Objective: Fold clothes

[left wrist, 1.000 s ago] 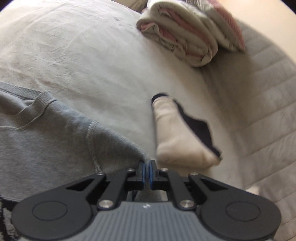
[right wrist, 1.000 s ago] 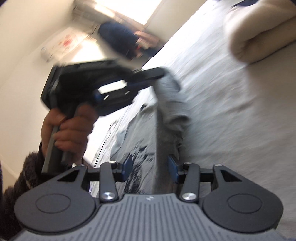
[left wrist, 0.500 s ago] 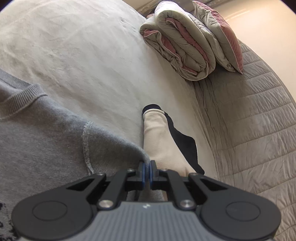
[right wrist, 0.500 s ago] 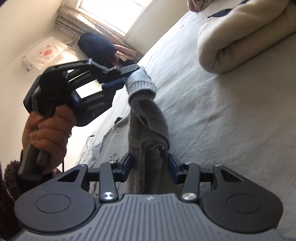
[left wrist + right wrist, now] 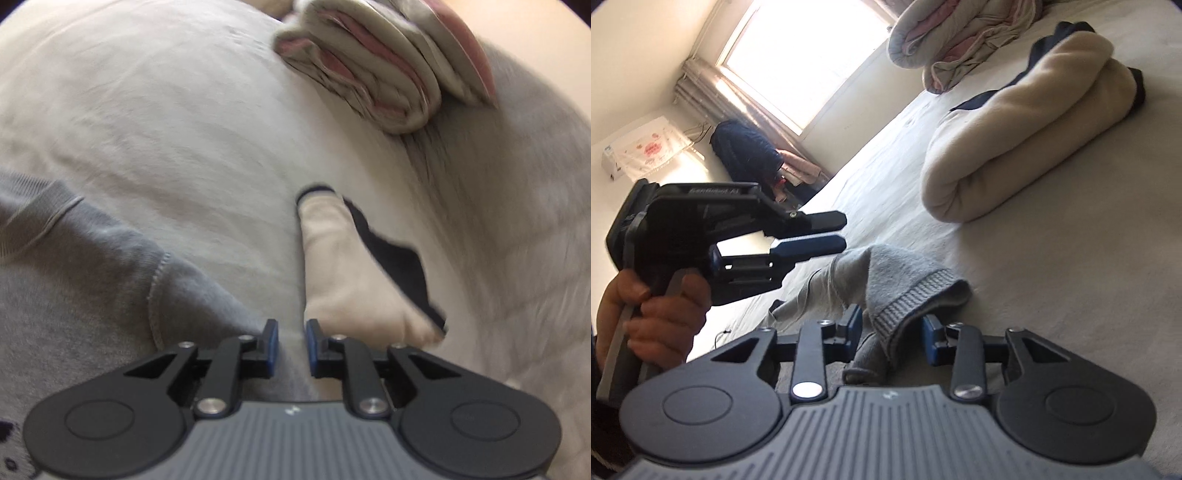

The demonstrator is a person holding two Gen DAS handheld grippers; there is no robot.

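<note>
A grey sweater lies on the bed at the left, one sleeve running under my left gripper. Its jaws are opening, a narrow gap apart, with grey cloth below them and nothing pressed. In the right wrist view the left gripper hovers above the sleeve, empty. The ribbed sleeve cuff lies slumped on the sheet. My right gripper is closing around the cuff, which sits between the jaws with a gap at the right pad. A folded cream garment lies just beyond.
A rolled pink and white duvet sits at the head of the bed. A quilted padded side borders the sheet on the right. A hand holds the left gripper. Dark clothes are piled under the window.
The left gripper let go of the cuff and its jaws parted. The sleeve, held up before, dropped onto the bed. The right gripper tipped toward the bed and narrowed around the cuff.
</note>
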